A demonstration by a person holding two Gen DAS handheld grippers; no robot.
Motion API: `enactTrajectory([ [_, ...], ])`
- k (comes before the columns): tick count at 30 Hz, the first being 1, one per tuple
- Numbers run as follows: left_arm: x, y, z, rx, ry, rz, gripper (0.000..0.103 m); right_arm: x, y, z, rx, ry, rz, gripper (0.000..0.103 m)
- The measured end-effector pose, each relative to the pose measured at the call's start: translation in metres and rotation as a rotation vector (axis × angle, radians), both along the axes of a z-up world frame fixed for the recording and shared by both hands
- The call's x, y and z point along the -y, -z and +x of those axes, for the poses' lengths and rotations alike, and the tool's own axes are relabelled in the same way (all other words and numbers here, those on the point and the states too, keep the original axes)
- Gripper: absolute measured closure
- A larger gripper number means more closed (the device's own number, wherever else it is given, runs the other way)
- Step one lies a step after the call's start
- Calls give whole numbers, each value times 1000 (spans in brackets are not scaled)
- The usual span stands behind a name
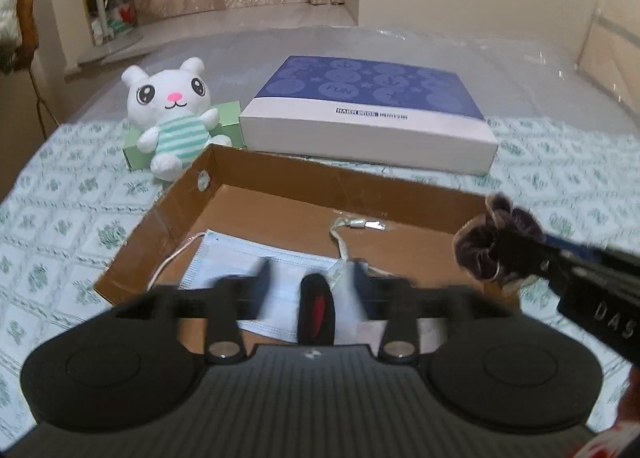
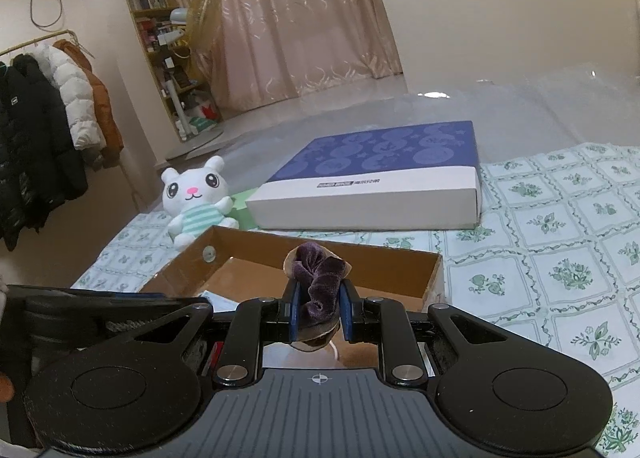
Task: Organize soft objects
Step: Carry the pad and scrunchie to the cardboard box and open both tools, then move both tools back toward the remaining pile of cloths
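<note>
Velvet scrunchie (image 2: 320, 282), dark purple, sits pinched between the blue pads of the right gripper (image 2: 319, 312), held above the open cardboard box (image 1: 168, 213); the left gripper (image 1: 310, 278) hangs over the box with its jaws apart and nothing between them; beneath it a blue face mask (image 1: 224, 262) lies flat on the box floor; a white plush bunny (image 1: 172, 113) sits just outside the far left corner of the box, beside a blue-topped white carton (image 1: 368, 113) on the patterned bedspread (image 1: 64, 217).
</note>
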State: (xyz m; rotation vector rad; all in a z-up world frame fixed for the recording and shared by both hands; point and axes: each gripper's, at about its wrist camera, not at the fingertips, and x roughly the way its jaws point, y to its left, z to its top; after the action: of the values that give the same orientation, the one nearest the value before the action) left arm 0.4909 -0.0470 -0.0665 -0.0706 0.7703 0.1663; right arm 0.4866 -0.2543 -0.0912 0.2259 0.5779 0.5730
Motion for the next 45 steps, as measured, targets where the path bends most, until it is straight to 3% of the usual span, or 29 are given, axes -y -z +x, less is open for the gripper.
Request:
enactTrajectory([
  [8,-9,-3,-1,5,-9,-30,51,-3,2,5,-9,9,9,81],
  [9,-9,-3,-2,6,-9,-34,51,-4,2,6,-12,14,21,70],
  [10,-10,-3,-2,5,-10,-36,51,-4,1,7,-16,36,34,49],
  [12,-10,-4,-3,3,-10,-42,51,-3,-3,6,13,66,63,30],
  [19,-16,-8,-15,1,6,-74,51,7,-16,-5,25,81,63,30],
  [26,-17,-30,-46,38,69,-120,51,34,-25,-47,4,134,104,30],
  [37,-9,-69,-137,104,284,-122,46,80,-49,-145,-10,223,157,30],
  [45,-36,-72,-214,110,261,-176,46,87,-61,-210,-9,210,176,30],
])
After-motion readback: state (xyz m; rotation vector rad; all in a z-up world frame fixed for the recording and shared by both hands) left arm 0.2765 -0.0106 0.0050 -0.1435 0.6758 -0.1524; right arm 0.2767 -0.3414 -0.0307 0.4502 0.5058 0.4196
